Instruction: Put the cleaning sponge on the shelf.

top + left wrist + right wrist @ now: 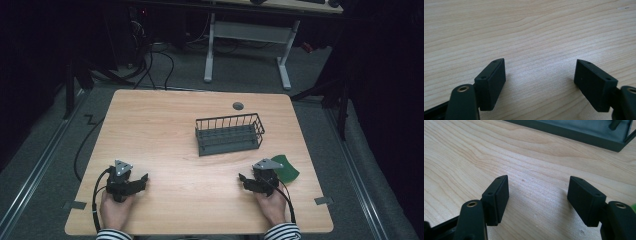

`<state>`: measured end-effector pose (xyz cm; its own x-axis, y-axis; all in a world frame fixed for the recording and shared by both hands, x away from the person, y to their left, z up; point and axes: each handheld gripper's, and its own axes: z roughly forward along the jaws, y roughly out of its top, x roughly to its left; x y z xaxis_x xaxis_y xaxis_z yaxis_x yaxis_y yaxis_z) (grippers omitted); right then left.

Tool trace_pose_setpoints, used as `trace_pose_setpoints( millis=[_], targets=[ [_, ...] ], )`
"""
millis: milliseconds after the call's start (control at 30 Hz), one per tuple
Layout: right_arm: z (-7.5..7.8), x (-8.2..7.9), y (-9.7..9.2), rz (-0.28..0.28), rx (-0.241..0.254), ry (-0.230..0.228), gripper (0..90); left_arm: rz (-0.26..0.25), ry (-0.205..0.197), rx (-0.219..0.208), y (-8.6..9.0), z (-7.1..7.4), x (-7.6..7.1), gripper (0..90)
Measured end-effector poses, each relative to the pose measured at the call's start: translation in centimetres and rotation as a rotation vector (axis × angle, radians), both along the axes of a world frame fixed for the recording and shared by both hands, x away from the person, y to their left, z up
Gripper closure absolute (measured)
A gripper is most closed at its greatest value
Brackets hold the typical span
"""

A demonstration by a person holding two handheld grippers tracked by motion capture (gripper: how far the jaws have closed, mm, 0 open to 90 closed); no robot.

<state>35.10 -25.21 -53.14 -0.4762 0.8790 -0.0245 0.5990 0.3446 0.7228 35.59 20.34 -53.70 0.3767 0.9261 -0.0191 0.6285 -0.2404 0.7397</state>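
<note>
The wire basket (229, 133) serves as the landmark, standing upright on the table (165, 130) toward its far middle. Both grippers rest low on the near side of the basket, judged a ready pose before work begins. The left gripper (142, 181) sits well apart from the basket, toward the near left; its jaws stand wide with only bare wood between them. The right gripper (243, 180) lies nearer the basket, almost straight in front of its right end, jaws also spread and holding nothing. A green piece (286, 168) lies flat just beside the right gripper, off the basket's near right corner, probably placed within easy reach.
</note>
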Motion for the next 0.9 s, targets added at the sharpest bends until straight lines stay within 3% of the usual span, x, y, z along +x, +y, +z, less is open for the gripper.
trace_pose_setpoints(
  millis=[400, 900],
  targets=[
    [0.00, -0.04, 0.07, -0.011, 0.005, 0.003, 34.4, 0.019, -0.007, -0.001, 0.04, 0.01, -0.05, 29.9],
    [0.00, -0.06, 0.09, -0.012, 0.006, 0.004, 33.9, 0.004, 0.002, 0.001, -0.14, 0.00, 0.03, 24.1]
  ],
)
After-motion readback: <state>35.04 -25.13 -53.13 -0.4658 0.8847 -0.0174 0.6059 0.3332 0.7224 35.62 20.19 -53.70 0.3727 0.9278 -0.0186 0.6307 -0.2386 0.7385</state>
